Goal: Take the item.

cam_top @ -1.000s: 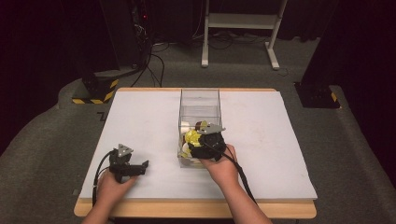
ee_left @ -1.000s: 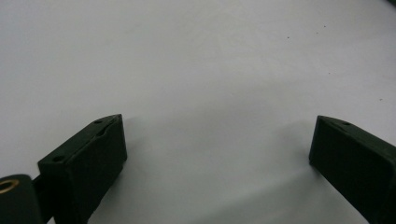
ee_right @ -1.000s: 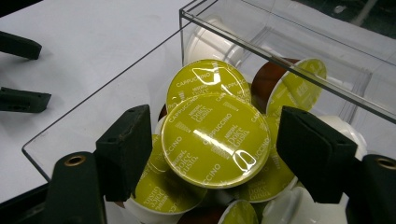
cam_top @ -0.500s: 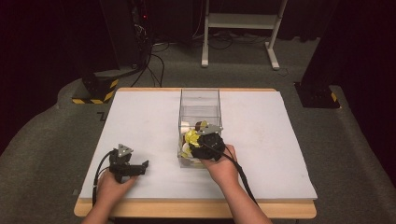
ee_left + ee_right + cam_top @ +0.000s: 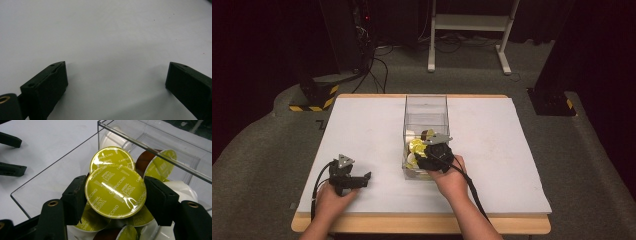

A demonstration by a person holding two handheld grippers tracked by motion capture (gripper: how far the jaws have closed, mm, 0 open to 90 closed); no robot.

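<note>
Capsule (image 5: 115,191) clamped between right tool (image 5: 116,195) jaws, inside clear box (image 5: 60,165) over the pile. Left tool (image 5: 117,82) apart, idle on worktop (image 5: 105,30). Risk: thin rim grip, possible slip while lifting, or snag on box wall.

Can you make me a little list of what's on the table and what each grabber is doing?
table: white table top
box: clear plastic box, open on top, near the middle
inside the box: coffee pods with yellow-green lids, some white and brown
right gripper: in the box, jaws closed on one coffee pod marked cappuccino
left gripper: jaws wide open, holding nothing, over bare table near the front left
</note>
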